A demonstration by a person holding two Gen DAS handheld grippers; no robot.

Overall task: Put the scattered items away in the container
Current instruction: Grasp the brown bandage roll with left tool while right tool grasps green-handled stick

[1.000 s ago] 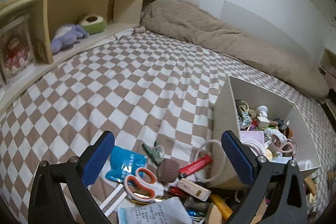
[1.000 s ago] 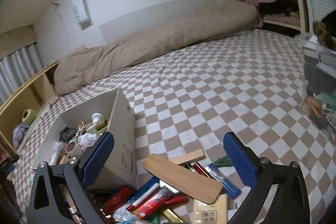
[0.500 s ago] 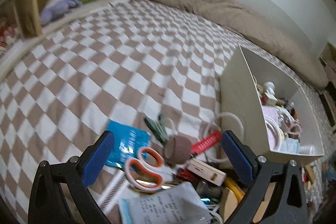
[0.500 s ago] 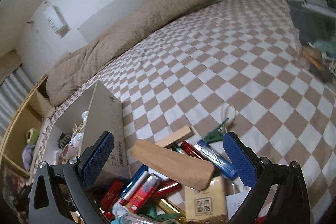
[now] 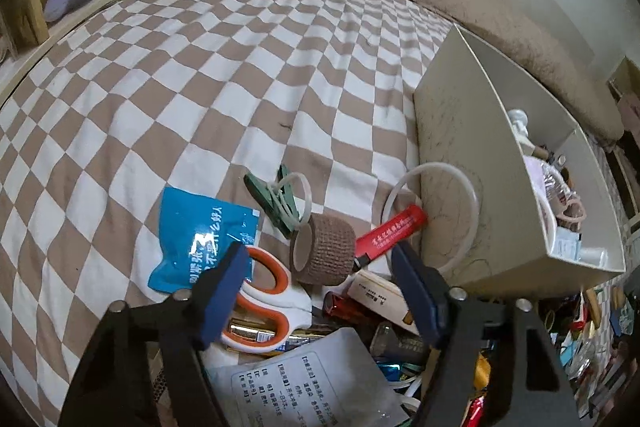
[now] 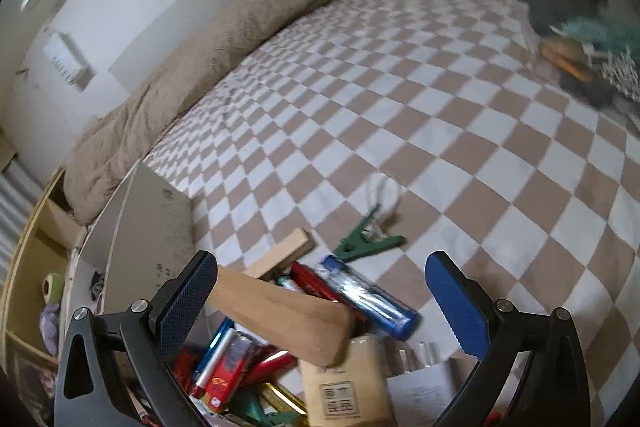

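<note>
Lowered since the earlier frame: left hand-held gripper, jaws closing, nothing pinched, above brown woven bandage roll on checkered bed beside cream open container. Right hand-held gripper spread over tan wooden block.

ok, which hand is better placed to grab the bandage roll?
Left. Its tongs are closing around the bandage roll; the right tongs sit open over the wood block.
</note>
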